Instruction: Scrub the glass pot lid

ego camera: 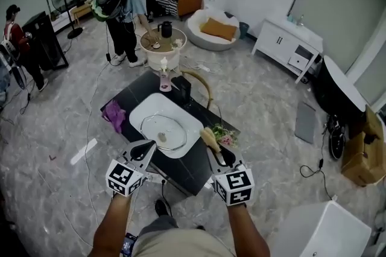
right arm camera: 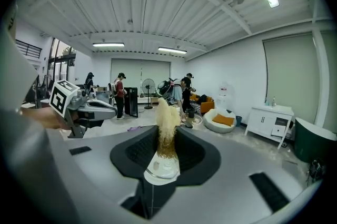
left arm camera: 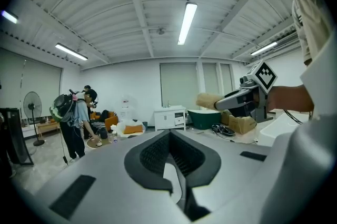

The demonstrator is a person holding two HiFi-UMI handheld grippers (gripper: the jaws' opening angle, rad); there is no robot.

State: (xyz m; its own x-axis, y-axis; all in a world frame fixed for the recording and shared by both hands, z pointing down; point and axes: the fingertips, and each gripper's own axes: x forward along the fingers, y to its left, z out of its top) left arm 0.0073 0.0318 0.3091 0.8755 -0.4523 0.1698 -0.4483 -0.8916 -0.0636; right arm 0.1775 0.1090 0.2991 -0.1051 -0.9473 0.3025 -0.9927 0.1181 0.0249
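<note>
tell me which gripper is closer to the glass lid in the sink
Left. The left gripper hovers at the near rim of the sink basin, beside the glass pot lid; the right gripper, holding a brush, is out past the basin's right edge.

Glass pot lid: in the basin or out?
In: the glass pot lid lies flat inside the white basin, knob up.
</note>
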